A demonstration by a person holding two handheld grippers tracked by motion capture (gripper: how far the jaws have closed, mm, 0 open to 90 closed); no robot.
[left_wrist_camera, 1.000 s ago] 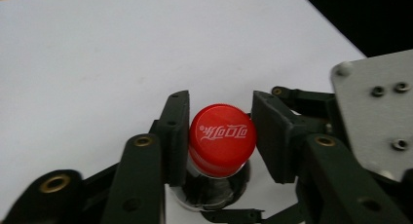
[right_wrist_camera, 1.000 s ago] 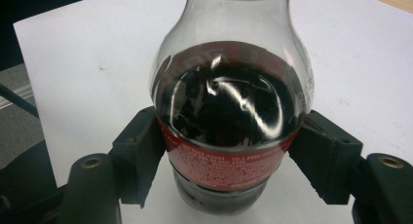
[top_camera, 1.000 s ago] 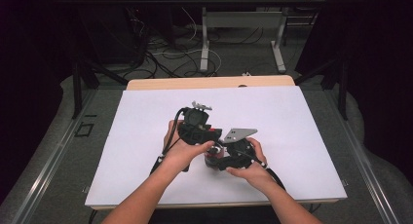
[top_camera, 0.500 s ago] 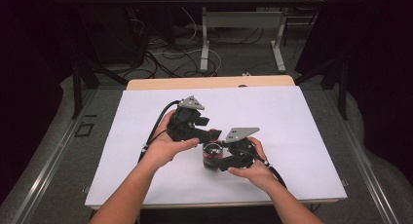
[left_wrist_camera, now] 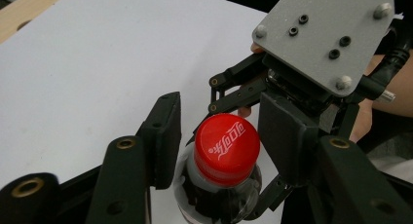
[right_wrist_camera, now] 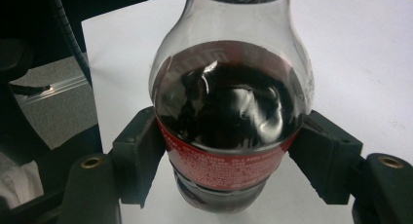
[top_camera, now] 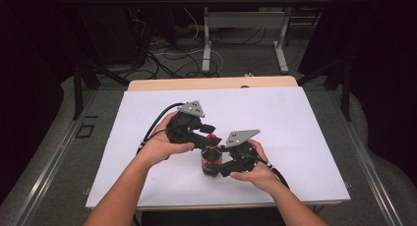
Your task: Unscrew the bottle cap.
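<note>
Two grippers work on one landmark, the bottle (top_camera: 211,162), which stands upright on the white table sheet (top_camera: 295,118) near the person's edge. Its long axis is vertical, with the red cap (left_wrist_camera: 227,148) at the top end.

Nearest the person, the right gripper (right_wrist_camera: 229,151) is clamped on the bottle's labelled body, one pad pressed against each side just below the shoulder. In the high view this gripper (top_camera: 222,163) lies to the right of the bottle and approaches it level.

Beyond it, the left gripper (left_wrist_camera: 219,141) sits to the left of the bottle and above it, aimed down across the cap. The cap lies between the two pads (left_wrist_camera: 165,136). The jaws have just been closing, yet a gap is visible on the left side, and contact on the right side cannot be confirmed, so this gripper is not gripping. In the high view the left gripper (top_camera: 205,138) is nearer the cap than the right one.

Judgement: the coming move is closing on the cap and turning it about the vertical axis, so the jaws should be centred on the cap first.
</note>
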